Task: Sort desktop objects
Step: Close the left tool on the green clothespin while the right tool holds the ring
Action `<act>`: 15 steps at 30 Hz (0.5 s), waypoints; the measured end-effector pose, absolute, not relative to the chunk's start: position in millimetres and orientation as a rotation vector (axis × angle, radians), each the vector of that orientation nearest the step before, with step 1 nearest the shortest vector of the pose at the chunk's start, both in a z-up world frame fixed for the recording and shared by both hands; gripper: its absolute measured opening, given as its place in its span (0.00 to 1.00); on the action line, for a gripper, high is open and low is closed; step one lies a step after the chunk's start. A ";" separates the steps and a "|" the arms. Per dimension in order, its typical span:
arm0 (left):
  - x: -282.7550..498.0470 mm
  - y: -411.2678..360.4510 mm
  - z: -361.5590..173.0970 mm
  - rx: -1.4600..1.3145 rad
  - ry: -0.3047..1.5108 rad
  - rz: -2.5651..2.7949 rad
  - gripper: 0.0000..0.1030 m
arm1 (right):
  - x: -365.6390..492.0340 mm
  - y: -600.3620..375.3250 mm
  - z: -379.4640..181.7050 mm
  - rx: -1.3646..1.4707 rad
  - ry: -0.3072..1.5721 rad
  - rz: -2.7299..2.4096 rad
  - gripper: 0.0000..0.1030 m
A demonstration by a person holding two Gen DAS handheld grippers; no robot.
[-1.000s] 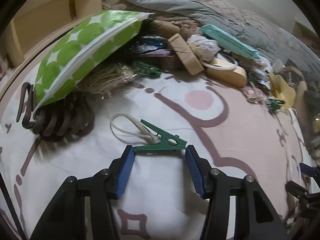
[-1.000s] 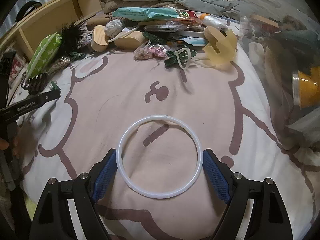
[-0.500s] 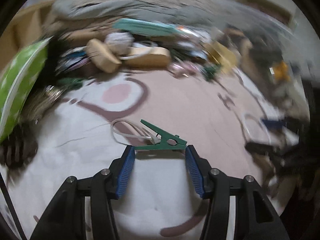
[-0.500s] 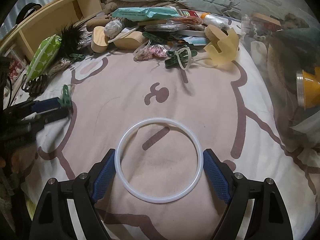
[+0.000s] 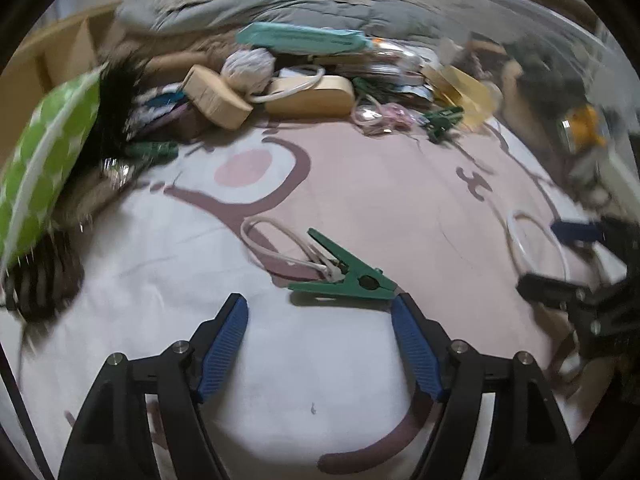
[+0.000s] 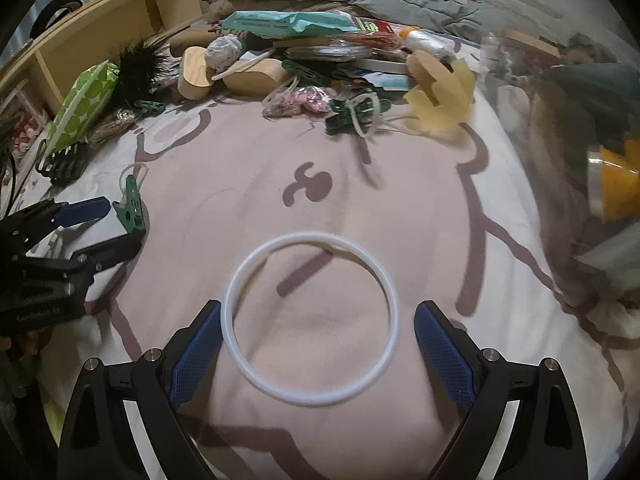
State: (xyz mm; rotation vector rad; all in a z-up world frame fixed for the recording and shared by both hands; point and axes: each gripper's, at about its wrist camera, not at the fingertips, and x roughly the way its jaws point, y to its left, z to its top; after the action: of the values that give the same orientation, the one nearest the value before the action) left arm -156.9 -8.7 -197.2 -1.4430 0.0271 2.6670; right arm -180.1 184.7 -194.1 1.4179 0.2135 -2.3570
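Observation:
A green clothespin (image 5: pixel 346 274) with a white cord loop (image 5: pixel 280 246) lies on the pink and white bedspread, just ahead of my left gripper (image 5: pixel 320 312). The left gripper is open; the pin's right end touches the right fingertip (image 5: pixel 402 312). The pin also shows in the right wrist view (image 6: pixel 131 206). A white ring (image 6: pixel 311 316) lies flat between the fingers of my right gripper (image 6: pixel 318 320), which is open. The ring rests against the left finger (image 6: pixel 200 344) and stands apart from the right one. The ring shows in the left wrist view (image 5: pixel 536 246) too.
A cluttered pile lines the far side: green dotted pouch (image 5: pixel 44 160), wooden blocks (image 5: pixel 216 96), teal packet (image 6: pixel 288 24), a second green clothespin (image 6: pixel 354 114), yellow silicone piece (image 6: pixel 440 92). A dark comb (image 6: pixel 66 162) lies left. A wooden shelf (image 6: pixel 100 20) stands behind.
My left gripper has swung to the right carrying the green clothespin, then opened, and the pin now lies free by the right fingertip. My right gripper has opened slightly, its right finger off the ring.

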 end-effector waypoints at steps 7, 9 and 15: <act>-155.5 -0.1 -198.2 -1.442 0.000 2.699 0.84 | -179.5 186.8 -193.7 1.423 0.201 -2.355 0.92; -155.2 -1.1 -197.7 -1.439 -0.032 2.699 0.84 | -179.3 186.5 -193.3 1.413 0.193 -2.347 0.92; -155.4 -3.5 -197.1 -1.433 -0.080 2.722 0.82 | -180.0 185.7 -182.7 1.331 0.180 -2.384 0.85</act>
State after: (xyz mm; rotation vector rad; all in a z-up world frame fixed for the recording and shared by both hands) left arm -155.4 -3.5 -197.1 -1.4330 -0.0804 2.7219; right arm -180.0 185.7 -182.7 1.3315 0.1803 -2.3836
